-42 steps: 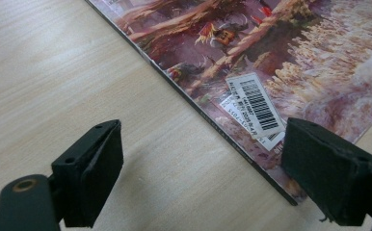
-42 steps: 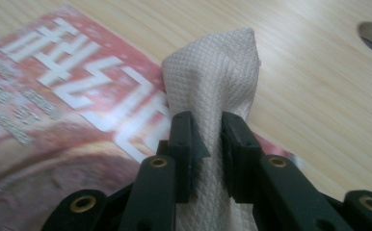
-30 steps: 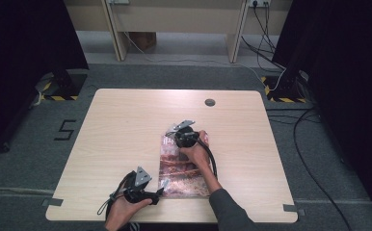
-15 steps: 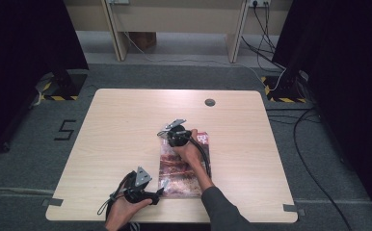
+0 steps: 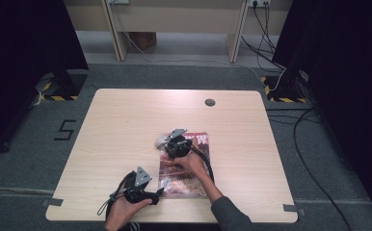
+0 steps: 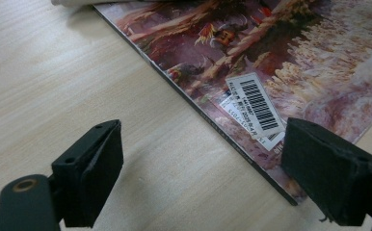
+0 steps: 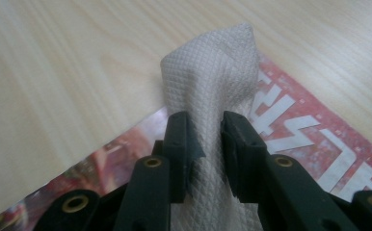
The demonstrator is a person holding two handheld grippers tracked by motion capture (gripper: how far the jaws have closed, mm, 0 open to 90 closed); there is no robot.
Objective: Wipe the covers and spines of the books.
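Near the middle of a pale wooden table (image 5: 116,125), a person's right gripper (image 7: 207,139) pinches a folded white paper towel (image 7: 213,82), its jaws closed tight on the cloth, over the far left corner of a glossy magazine (image 5: 186,168). At the near edge, the left gripper (image 6: 201,178) rests with jaws spread wide and empty, straddling the magazine's near left corner beside its barcode sticker (image 6: 257,105).

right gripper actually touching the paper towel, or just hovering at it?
Touching. The right gripper view shows the right gripper with both jaws pressed against the folded paper towel, which bulges above them, over the magazine.
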